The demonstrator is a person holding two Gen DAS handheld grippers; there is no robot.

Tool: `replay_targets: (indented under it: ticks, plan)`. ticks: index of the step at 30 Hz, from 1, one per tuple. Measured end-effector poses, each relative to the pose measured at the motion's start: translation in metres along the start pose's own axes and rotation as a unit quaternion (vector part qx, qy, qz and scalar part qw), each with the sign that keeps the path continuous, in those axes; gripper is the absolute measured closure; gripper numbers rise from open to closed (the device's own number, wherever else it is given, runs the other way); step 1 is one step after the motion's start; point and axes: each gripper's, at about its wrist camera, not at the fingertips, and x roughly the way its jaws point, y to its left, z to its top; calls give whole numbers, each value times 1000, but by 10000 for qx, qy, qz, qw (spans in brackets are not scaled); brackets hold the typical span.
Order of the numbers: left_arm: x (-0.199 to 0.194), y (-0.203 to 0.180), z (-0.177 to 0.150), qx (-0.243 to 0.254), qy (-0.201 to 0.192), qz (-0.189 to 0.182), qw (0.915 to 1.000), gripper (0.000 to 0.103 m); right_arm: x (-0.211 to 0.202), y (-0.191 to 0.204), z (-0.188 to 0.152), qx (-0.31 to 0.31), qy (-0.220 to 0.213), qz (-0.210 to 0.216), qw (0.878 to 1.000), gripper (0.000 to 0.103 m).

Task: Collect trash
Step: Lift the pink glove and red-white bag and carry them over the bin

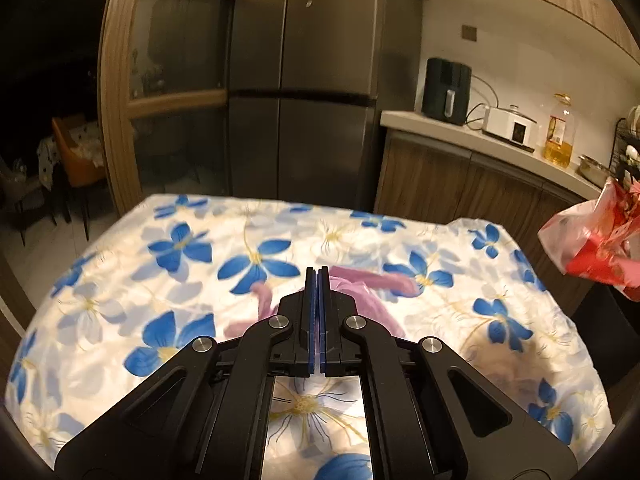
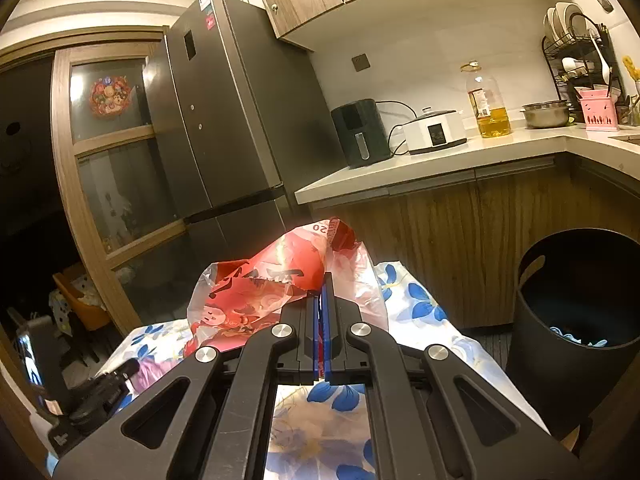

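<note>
- Left tongs (image 1: 318,276) pressed together, pinching purple plastic scrap (image 1: 360,292) over the floral cloth (image 1: 160,280) on the counter (image 1: 580,360).
- Right tongs (image 2: 322,284) pressed together on the red plastic bag (image 2: 260,280), lifted clear.
- Black bin (image 2: 560,360) on the floor, right of the counter.
- Fridge (image 2: 224,120), kitchen worktop (image 2: 440,164) behind; dim warm light.

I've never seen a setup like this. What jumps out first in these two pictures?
The crumpled red and clear plastic bag, pinched in the right gripper above the table, grabs the eye. Next comes the white tablecloth with big blue flowers, where the left gripper is shut on a purple plastic piece. A black bin stands open on the floor beside the wooden cabinets.
</note>
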Motion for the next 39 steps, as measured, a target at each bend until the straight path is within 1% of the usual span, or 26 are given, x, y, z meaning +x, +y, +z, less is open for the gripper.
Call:
replay_targets:
  ticks: [5, 11, 17, 23, 26, 29, 34, 39]
  plan:
    - [-25, -22, 9, 117, -180, -142, 9997, 103, -19, -9, 5, -9, -100, -40, 9999, 101]
    - [-45, -62, 15, 297, -321, -423, 9981, 103, -41, -28, 13, -9, -215, -209, 9996, 101]
    - [-59, -106, 19, 519, -440, -733, 9950, 103, -61, -52, 21, 4, -367, -436, 9984, 101]
    - [-68, -149, 19, 730, -509, -1050, 9905, 103, -80, -80, 30, 12, -521, -751, 9958, 101]
    - [-73, -176, 19, 856, -550, -1272, 9866, 103, -89, -95, 35, 17, -601, -951, 9937, 101]
    - [-80, -208, 19, 1030, -635, -1523, 9809, 103, -97, -111, 39, 64, -682, -1145, 9911, 101]
    - [-91, -263, 13, 1269, -739, -1996, 9688, 103, -106, -144, 46, 199, -782, -1590, 9840, 101]
    - [-93, -307, 10, 1335, -781, -2365, 9592, 103, -108, -171, 52, 328, -823, -1970, 9764, 101]
